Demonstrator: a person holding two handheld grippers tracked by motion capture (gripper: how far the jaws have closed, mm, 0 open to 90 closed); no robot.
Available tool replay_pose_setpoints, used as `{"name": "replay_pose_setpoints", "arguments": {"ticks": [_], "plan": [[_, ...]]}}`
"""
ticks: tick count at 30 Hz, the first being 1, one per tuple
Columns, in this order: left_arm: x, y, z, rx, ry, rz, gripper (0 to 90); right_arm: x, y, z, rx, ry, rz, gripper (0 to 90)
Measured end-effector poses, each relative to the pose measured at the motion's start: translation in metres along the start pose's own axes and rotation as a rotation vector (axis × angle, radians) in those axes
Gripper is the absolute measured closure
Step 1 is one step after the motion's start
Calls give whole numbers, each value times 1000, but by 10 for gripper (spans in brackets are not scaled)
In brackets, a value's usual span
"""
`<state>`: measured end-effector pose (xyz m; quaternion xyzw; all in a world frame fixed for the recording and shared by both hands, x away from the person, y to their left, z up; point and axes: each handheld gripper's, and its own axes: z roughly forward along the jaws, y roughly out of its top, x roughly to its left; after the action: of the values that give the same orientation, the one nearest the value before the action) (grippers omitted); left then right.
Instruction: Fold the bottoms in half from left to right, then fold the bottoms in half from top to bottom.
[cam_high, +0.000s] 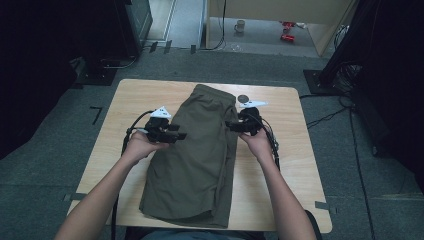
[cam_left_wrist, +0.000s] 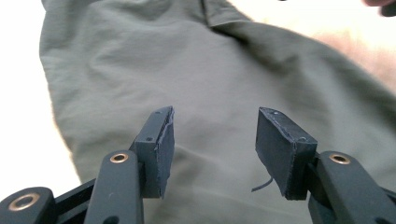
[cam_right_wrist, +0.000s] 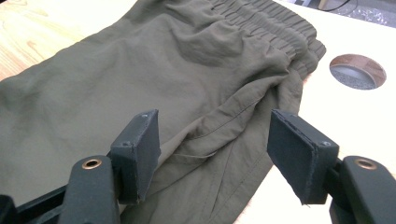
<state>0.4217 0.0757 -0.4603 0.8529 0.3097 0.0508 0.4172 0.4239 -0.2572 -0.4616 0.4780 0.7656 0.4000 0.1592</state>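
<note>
1. Forearms enter from the bottom edge of the high view, one on each side of the olive shorts (cam_high: 197, 155).
2. Shorts lie flat on the wooden table (cam_high: 295, 175), folded lengthwise into a narrow strip. Hem end sits near the person's edge, elastic waistband (cam_right_wrist: 275, 28) at the far end.
3. Left gripper (cam_high: 176, 135) is held at the shorts' left edge, about mid-length, jaws pointing inward over the fabric. Grey three-cornered plate on top.
4. Left gripper view: jaws spread, clear gap between the pads (cam_left_wrist: 164, 144), nothing pinched. Fabric lies flat beyond and under them. Loose thread hangs off the right-hand pad. Bare tabletop shows on the left of that view.
5. Right gripper (cam_high: 233, 125) is held at the shorts' right edge, slightly farther up the table than the left one, jaws pointing inward. The two grippers face each other across the fabric, well apart.
6. Right gripper view: jaws spread wide, pads (cam_right_wrist: 144, 144) off the cloth. A folded seam edge of the shorts runs between them, not gripped. Can't tell whether the jaw tips touch the fabric below.
7. Round hole (cam_right_wrist: 357, 71) in the tabletop sits just beyond the waistband's right corner, near the right gripper.
8. Past the table's far edge: grey floor, cables, a mug (cam_high: 240, 26) and red items (cam_high: 287, 31) by a wooden partition.
</note>
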Motion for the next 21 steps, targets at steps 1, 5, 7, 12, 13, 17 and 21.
{"name": "replay_pose_setpoints", "arguments": {"ticks": [1,5,7,12,13,17,21], "plan": [[4,1,2,2,3,-4,474,-1,0,1,2,-1,0,342],[19,6,10,1,17,-20,474,-1,-3,8,6,-13,5,342],[26,7,14,-6,31,-30,473,-2,-4,11,8,-22,6,342],[42,3,19,-76,64,-61,476,-5,-6,18,-1,-31,13,342],[45,2,20,-82,67,-70,480,-6,-6,20,-5,-37,13,342],[54,7,27,2,81,-66,484,-9,-7,27,-19,-50,22,339],[62,12,35,-26,86,-79,471,-11,-9,33,-10,-66,14,346]]}}
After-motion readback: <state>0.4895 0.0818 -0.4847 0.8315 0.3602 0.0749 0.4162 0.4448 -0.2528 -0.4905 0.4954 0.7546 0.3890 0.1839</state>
